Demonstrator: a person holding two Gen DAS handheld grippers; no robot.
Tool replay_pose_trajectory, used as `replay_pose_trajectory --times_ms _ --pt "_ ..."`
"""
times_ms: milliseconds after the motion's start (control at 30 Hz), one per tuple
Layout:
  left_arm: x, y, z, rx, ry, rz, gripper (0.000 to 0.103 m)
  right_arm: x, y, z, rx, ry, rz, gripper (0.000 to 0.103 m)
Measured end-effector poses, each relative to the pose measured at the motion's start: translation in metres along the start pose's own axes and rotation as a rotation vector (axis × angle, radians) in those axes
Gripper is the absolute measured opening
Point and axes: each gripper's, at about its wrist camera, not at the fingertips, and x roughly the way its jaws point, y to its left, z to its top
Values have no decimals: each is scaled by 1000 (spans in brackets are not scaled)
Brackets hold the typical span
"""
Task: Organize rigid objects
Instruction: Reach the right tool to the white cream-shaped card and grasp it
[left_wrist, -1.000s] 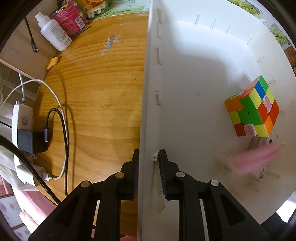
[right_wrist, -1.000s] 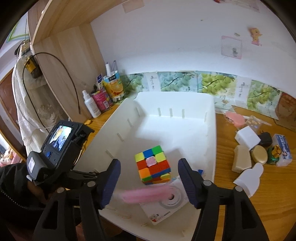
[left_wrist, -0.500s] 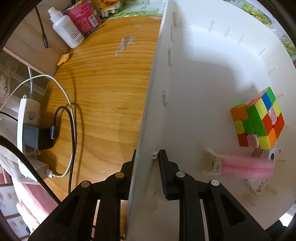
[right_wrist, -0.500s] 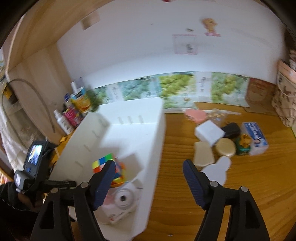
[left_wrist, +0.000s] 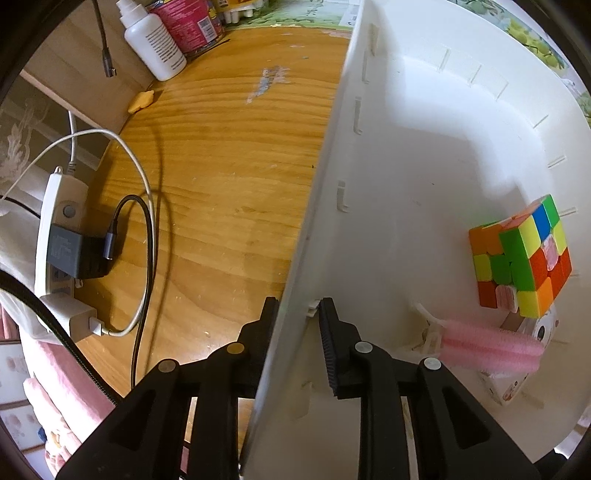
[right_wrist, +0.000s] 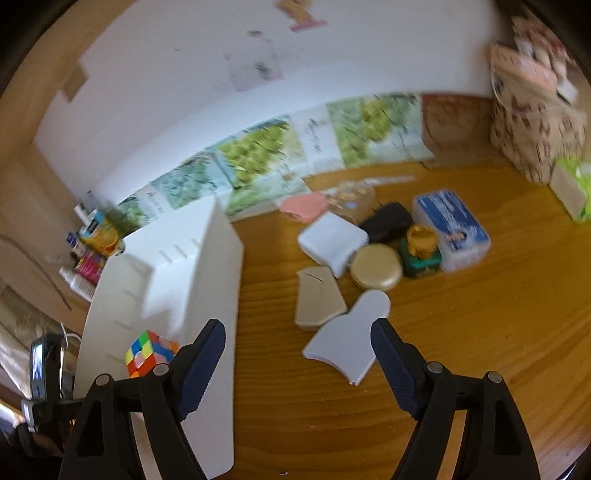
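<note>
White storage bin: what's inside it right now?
The white plastic storage bin holds a multicoloured puzzle cube, a pink bristly hair roller, and beneath them a white printed box, mostly covered. The floor under these items is hidden.

Bright even light, soft shadows, right view motion-blurred, fisheye edges dark and bent

A home: wooden desk (right_wrist: 461, 332) cluttered with toiletries, tissue pack (right_wrist: 450, 229).

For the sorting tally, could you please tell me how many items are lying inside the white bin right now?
3 visible: a puzzle cube by the far wall, a pink hair roller just below it, and a white box beneath both. Others may be hidden.
</note>
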Motion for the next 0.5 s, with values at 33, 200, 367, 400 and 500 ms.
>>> replay_pose_trajectory --times_ms 33,200,367,400,500 --pt "0 0 0 -6 2 -1 27 4 -4 0 17 16 -1 82" --pt "-1 6 1 -35 18 -7 27 27 -17 -2 83 89 21 82" --pt "3 10 4 -50 26 -14 27 51 -24 -5 112 177 20 82" --pt "3 10 4 -49 27 -13 27 54 -26 -5 115 183 15 82" --pt "6 11 4 -57 36 -16 27 62 -30 -3 127 196 -3 82"
